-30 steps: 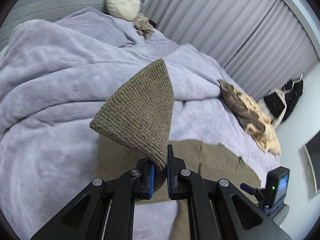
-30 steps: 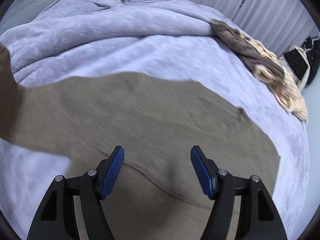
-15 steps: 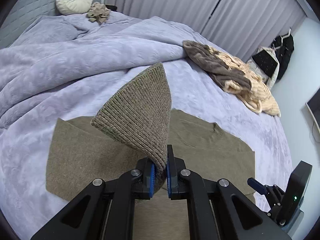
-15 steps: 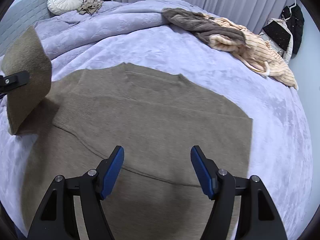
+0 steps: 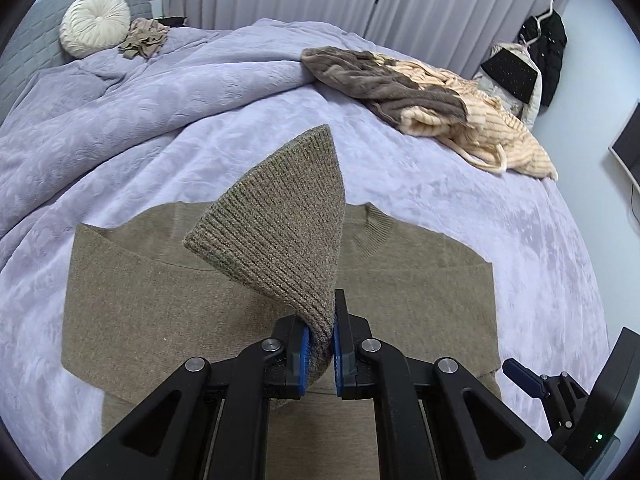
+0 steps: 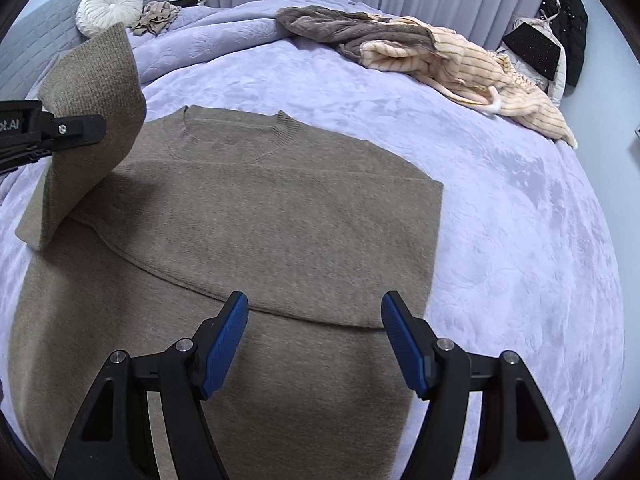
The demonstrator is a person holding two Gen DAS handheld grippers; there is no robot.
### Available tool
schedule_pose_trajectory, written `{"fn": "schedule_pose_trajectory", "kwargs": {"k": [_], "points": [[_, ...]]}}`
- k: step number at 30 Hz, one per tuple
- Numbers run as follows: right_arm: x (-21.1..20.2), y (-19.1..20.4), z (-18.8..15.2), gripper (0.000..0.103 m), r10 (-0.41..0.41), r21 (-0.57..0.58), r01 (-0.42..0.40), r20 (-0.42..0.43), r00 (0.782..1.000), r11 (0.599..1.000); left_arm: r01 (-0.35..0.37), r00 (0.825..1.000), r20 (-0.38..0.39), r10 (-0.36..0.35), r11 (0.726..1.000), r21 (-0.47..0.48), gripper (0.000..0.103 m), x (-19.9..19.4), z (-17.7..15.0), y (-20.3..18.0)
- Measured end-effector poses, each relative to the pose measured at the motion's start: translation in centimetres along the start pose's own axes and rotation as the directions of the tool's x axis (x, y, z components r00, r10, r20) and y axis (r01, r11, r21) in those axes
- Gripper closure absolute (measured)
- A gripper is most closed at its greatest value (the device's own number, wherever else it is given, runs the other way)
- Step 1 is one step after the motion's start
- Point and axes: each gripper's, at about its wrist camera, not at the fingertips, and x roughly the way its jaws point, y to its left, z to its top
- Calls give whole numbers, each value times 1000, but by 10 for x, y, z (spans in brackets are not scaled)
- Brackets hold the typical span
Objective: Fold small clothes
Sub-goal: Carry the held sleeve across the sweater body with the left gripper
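Sweater (image 6: 280, 216) cuff (image 5: 280, 224) pinched in left gripper (image 5: 319, 354), sleeve mid-fold over olive body lying flat just beyond the empty, wide-spread right gripper (image 6: 314, 344); right side squared already, crosswise fold pending; farther out, unfolded brown-and-cream pile (image 6: 420, 52) on lavender bedspread (image 6: 520, 240).

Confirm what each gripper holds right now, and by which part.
Left gripper is shut on the ribbed sleeve cuff of the olive-brown knit sweater, lifted off the lavender bedspread. Right gripper is open, holding nothing.
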Motion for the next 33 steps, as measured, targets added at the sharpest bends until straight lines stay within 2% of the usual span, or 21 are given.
{"fn": "schedule_pose_trajectory", "kwargs": {"k": [22,33], "points": [[-9,-90,-34,31,-38,146,34,24,999,989,-4,999,-47,14,981,193,93,31,-28,-109],[-1,-109,-50,31,-25,202,22,12,1000,979,-32,996,-77,52,970,241,93,53,-40,-132]]}}
